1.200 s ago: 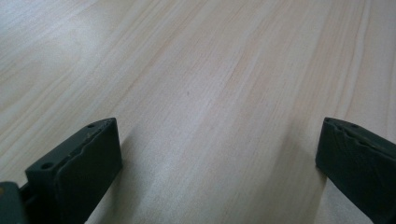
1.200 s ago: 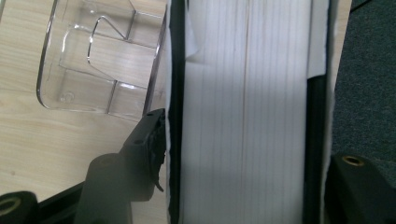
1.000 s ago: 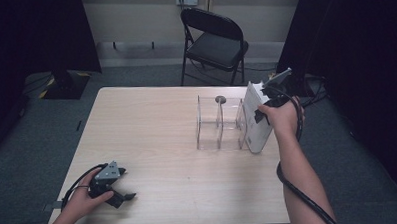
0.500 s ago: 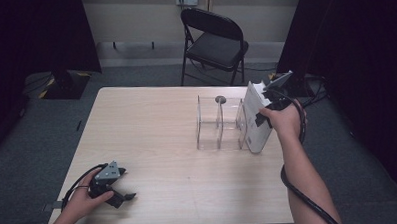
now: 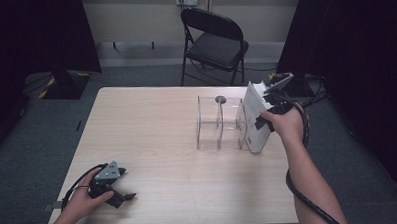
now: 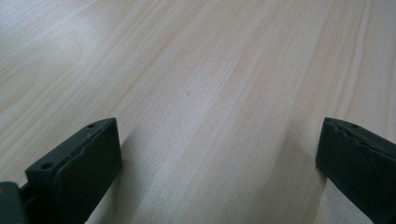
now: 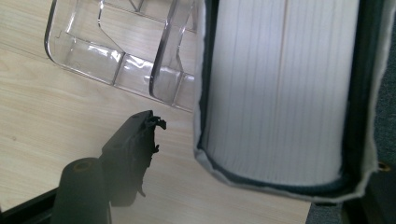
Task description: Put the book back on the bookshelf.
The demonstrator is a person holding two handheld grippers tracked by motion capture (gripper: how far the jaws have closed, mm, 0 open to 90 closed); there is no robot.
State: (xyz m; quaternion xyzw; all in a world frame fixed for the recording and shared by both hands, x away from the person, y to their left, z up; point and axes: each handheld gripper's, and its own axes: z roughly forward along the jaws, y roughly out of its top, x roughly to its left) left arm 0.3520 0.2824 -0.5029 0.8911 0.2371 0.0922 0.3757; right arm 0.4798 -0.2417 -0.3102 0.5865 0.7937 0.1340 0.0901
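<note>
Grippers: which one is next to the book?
The right gripper, up at the white book standing beside the clear rack. The left gripper rests on bare table.

A thick book with a white cover and a dark inner lining stands upright on its edge at the right end of the clear plastic rack, leaning slightly. From the right gripper view its white page block faces the camera, with the cover's soft pale rim wrapping around it. The rack has upright dividers and sits on the wooden table's right half, close beside the book.
</note>
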